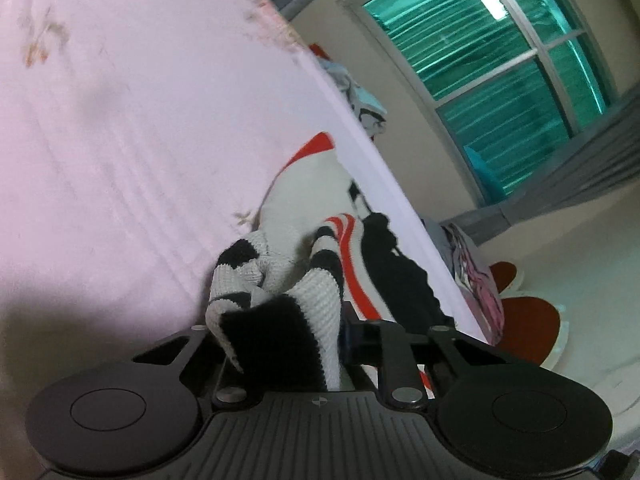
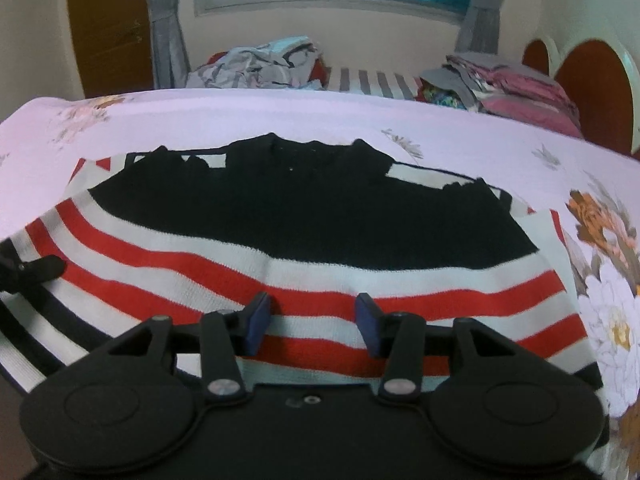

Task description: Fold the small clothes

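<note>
A bunched fold of the sweater (image 1: pixel 280 300) is gripped by the left hand-held gripper (image 1: pixel 280 340). The right hand-held gripper (image 2: pixel 312 320) is held open over its stripes on the bed (image 2: pixel 240 116).

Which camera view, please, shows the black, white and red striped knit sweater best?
The right wrist view: the black, white and red striped knit sweater lies spread across the floral bedsheet, under the open right gripper. The left wrist view shows only a bunched fold clamped in the left gripper.

L gripper (image 1: pixel 280 332) tilted, jaws clamped on knit; R gripper (image 2: pixel 316 320) level, jaws apart.
</note>
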A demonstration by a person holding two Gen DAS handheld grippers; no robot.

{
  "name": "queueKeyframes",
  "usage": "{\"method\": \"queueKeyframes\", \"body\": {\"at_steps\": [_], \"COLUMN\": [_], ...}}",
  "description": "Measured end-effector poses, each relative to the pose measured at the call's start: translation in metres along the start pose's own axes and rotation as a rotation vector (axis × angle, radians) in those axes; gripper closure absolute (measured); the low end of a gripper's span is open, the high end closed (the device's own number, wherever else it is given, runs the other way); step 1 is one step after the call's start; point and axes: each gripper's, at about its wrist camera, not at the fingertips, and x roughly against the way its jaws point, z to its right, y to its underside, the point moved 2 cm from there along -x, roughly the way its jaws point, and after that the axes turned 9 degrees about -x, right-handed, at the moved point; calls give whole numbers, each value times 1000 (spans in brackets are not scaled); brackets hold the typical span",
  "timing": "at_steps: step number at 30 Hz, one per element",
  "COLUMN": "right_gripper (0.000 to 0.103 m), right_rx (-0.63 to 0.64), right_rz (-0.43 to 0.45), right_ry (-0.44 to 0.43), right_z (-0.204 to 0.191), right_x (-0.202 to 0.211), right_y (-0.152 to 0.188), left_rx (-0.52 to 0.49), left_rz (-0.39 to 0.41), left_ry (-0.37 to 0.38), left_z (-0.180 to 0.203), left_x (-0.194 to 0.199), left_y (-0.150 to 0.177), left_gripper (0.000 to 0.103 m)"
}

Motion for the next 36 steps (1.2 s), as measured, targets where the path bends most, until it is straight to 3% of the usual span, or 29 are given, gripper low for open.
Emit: {"method": "queueKeyframes", "body": {"at_steps": [6,11,16,19,21,23,25,27,30,33,36], "right_gripper": [54,54,54,54,53,53,52,48,42,42,43], "right_rx": [-52,-200,-294,-344,-381,-405,-430,-459,-502,-527,-583], "right_rz": [-23,5,17,8,-4,-1,5,4,-36,-145,-215], "right_ry": [-99,-174,-133,-89,-80,-89,-126,-180,-288,-370,-381], "right_z": [18,68,143,184,206,219,225,225,220,209,203], "right_x": [3,33,61,70,74,79,83,82,73,52,27], "right_y": [-9,-18,-13,-5,1,1,-2,-8,-15,-13,-7], "left_rx": [-219,-424,-607,-727,-845,-935,-1013,-1070,-1104,-1015,-940], "left_rz": [52,42,-44,-131,-161,-193,-198,-205,-211,-175,-110], "left_ry": [55,164,261,259,219,192,207,244,258,247,165], "left_z": [78,169,244,268,273,278,283,290,302,286,259], "left_x": [9,1,-27,-47,-52,-56,-49,-35,-11,17,43], "left_y": [-13,2,55,94,119,135,143,144,134,105,78], "left_gripper": [87,87,87,86,84,72,31,8,7,7,7]}}
